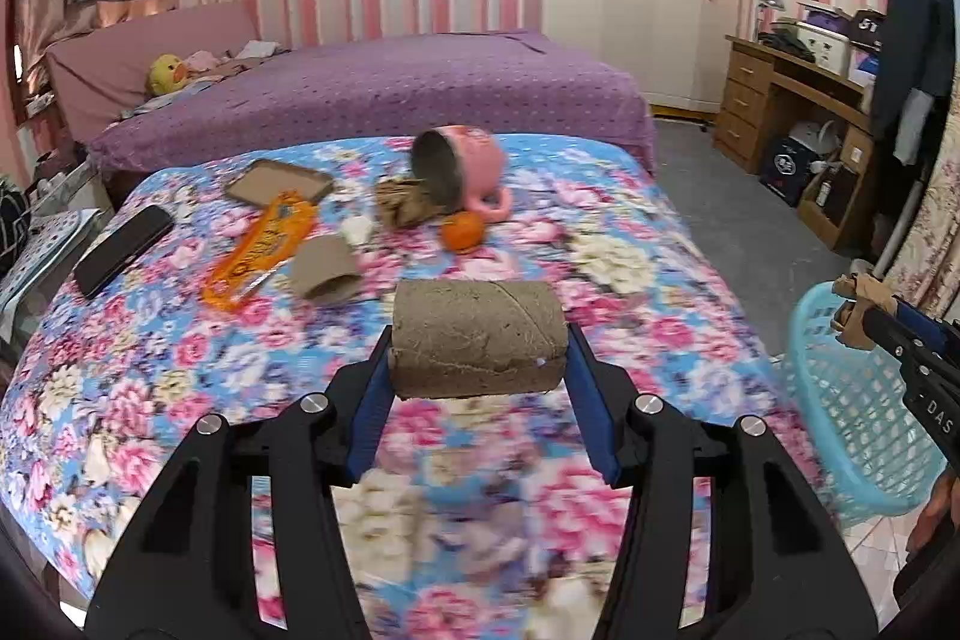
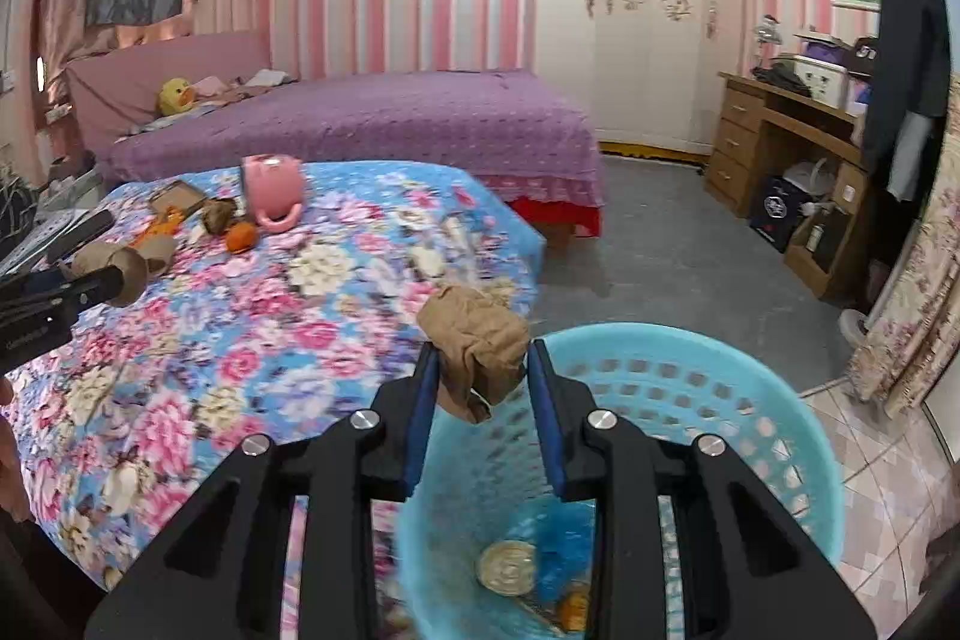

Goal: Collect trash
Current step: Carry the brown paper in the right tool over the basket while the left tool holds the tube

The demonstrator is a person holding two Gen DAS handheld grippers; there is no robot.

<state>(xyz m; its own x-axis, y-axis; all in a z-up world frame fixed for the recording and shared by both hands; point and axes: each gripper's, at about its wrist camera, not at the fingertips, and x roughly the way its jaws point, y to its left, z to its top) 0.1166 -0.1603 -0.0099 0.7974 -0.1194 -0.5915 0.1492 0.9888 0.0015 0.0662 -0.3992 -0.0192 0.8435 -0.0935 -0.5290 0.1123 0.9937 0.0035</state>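
Left tool (image 1: pixel 477 340) clamps a cardboard tube (image 1: pixel 477 334) above the floral bed (image 1: pixel 630 244). Right tool (image 2: pixel 483 367) grips crumpled brown paper (image 2: pixel 477 334) over the blue basket (image 2: pixel 774 388) rim. Farther back: wrapper (image 1: pixel 261 247), orange (image 1: pixel 463 231), tipped pink mug (image 1: pixel 459 166).

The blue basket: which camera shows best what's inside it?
The right wrist view. It looks down into the blue basket, showing trash at the bottom beneath the crumpled paper in the right gripper. The left wrist view catches only the basket's outer wall at its right edge, nothing inside.
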